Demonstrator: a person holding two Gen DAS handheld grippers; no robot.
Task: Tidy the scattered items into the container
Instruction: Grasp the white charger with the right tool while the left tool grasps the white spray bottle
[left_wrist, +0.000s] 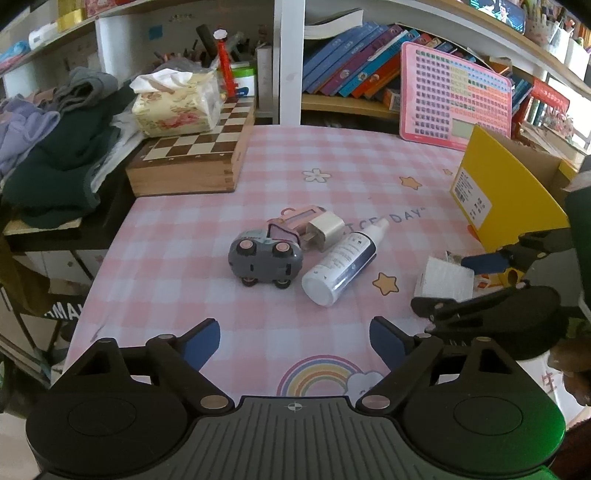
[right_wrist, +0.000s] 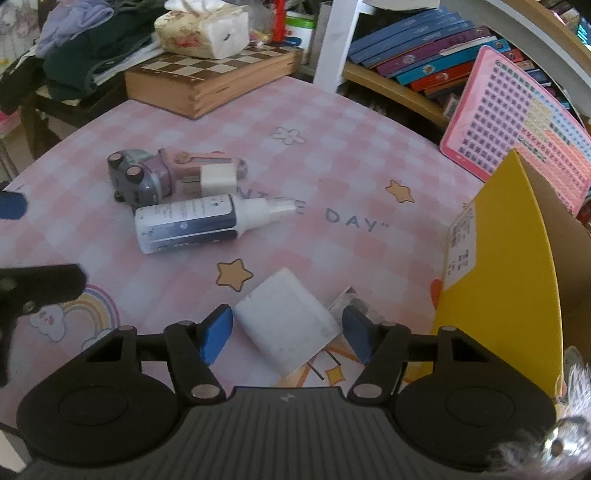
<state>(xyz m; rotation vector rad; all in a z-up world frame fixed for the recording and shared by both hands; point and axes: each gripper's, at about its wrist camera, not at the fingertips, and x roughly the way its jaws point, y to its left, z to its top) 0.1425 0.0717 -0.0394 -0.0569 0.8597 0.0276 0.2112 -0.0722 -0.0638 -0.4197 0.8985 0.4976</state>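
While the right tool (right_wrist: 286, 334) hangs low over the pink checked counter (right_wrist: 332, 166), a white block-shaped item (right_wrist: 286, 325) lies between its blue fingertips (right_wrist: 216, 339); the near pad sits right against the block's edge, the far pad stands a little off it, so the grip is not closed on it. Something small and crumpled with print on it lies just behind the block. Just to the right stands the yellow cardboard container (right_wrist: 517, 258), its flap upright and its brown inside showing. Farther back on the counter a cluster lies together: a grey toy car (left_wrist: 264, 260) tipped on its side, a pink toy vehicle (left_wrist: 295, 218) behind it, a small white charger plug (left_wrist: 325, 232) touching both, and a white spray bottle (left_wrist: 340, 269) lying flat just beside the car. The left tool (left_wrist: 295, 341) hovers short of that cluster with its jaws spread wide and nothing between them. A wooden chessboard box (left_wrist: 192, 162) sits at the far left edge with a floral tissue pack (left_wrist: 177, 103) on top.
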